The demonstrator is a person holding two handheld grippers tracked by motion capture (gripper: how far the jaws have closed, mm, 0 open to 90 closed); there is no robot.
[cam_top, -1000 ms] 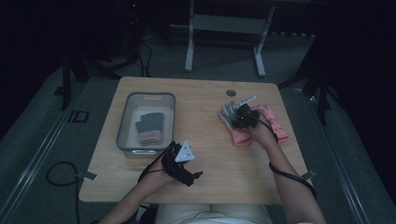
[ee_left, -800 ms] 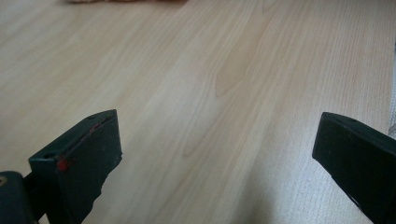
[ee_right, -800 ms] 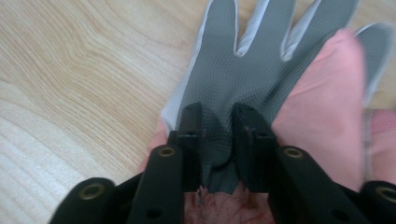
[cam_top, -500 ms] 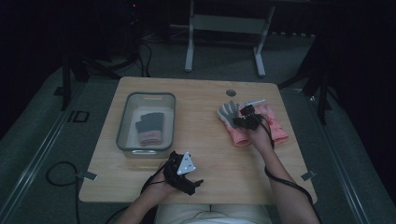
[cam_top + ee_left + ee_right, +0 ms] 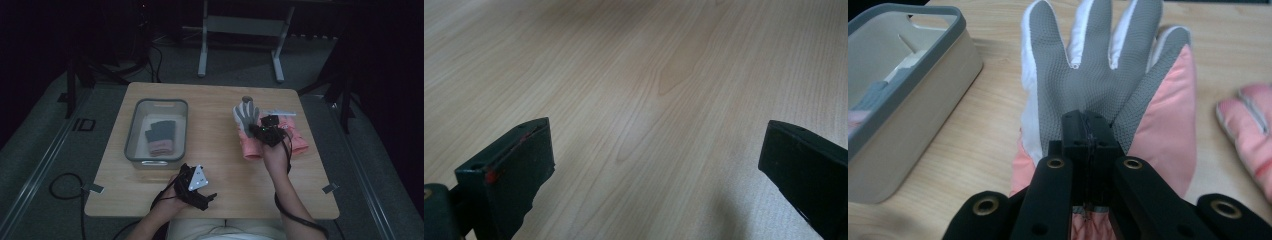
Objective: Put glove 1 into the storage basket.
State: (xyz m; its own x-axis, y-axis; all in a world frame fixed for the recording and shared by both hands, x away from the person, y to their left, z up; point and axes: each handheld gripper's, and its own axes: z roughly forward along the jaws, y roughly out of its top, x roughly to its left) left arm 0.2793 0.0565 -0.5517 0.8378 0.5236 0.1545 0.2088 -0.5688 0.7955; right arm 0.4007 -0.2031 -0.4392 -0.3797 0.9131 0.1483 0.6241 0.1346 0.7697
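A pink glove with a grey grip palm (image 5: 247, 117) lies palm up on the right part of the wooden table (image 5: 215, 150). My right gripper (image 5: 267, 131) is shut on the glove (image 5: 1098, 65) at the base of its palm, its jaws (image 5: 1088, 130) pinched together on the fabric. The glove's fingers point away from me. A second pink glove (image 5: 296, 139) lies just right of it (image 5: 1250, 130). My left gripper (image 5: 200, 190) rests near the table's front edge, its jaws (image 5: 656, 145) wide open over bare wood.
A grey-rimmed bin (image 5: 131, 145) stands at the left of the table and holds folded dark grey and pink fabric (image 5: 160, 137); its wall (image 5: 908, 95) is close to the held glove. A metal stand's legs (image 5: 240, 45) are on the floor beyond the table.
The right gripper has closed on the grey-palmed glove and drawn a little toward the person with it. The left gripper has slid slightly toward the front edge.
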